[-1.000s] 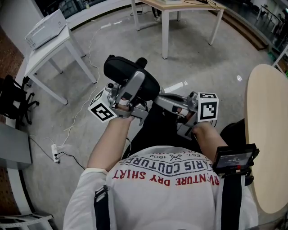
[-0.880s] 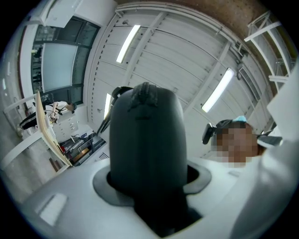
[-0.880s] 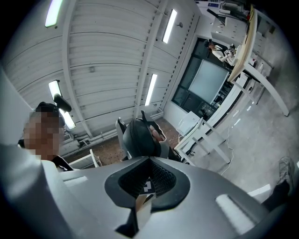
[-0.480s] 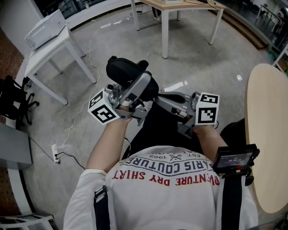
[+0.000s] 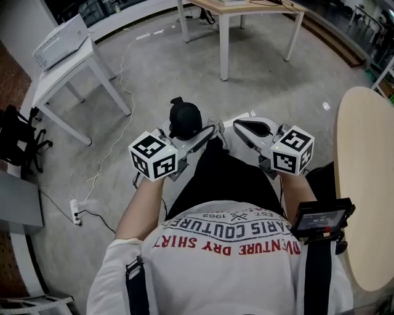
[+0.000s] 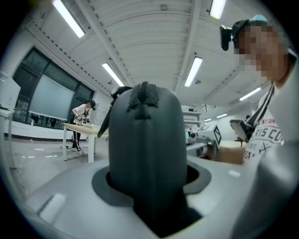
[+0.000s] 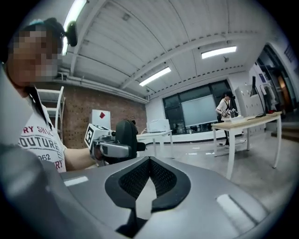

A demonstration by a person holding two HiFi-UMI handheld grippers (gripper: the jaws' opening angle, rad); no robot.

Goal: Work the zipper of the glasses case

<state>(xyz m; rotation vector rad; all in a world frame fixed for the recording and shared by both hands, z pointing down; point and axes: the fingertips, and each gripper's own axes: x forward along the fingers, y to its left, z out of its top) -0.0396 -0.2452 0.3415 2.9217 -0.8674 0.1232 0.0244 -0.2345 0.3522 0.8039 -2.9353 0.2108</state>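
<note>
The black glasses case (image 5: pixel 184 118) is clamped in my left gripper (image 5: pixel 197 138), held above the person's lap. In the left gripper view the case (image 6: pixel 145 140) fills the middle, standing end-on, with its zipper (image 6: pixel 142 99) running over its top. My right gripper (image 5: pixel 239 125) is off to the right of the case and does not touch it. Its jaws have just closed, and the fingertips (image 7: pixel 150 164) meet with nothing between them. From the right gripper view the case (image 7: pixel 126 136) shows at left in the left gripper (image 7: pixel 112 149).
A white table (image 5: pixel 61 64) with a box stands at the far left and a wooden table (image 5: pixel 246 7) at the back. A round tabletop (image 5: pixel 366 184) lies close on the right. A white cable (image 5: pixel 120 132) trails across the concrete floor.
Both grippers have dropped lower and drawn apart. The case has turned from broadside to end-on in the left gripper. The right gripper has swung right, away from the case.
</note>
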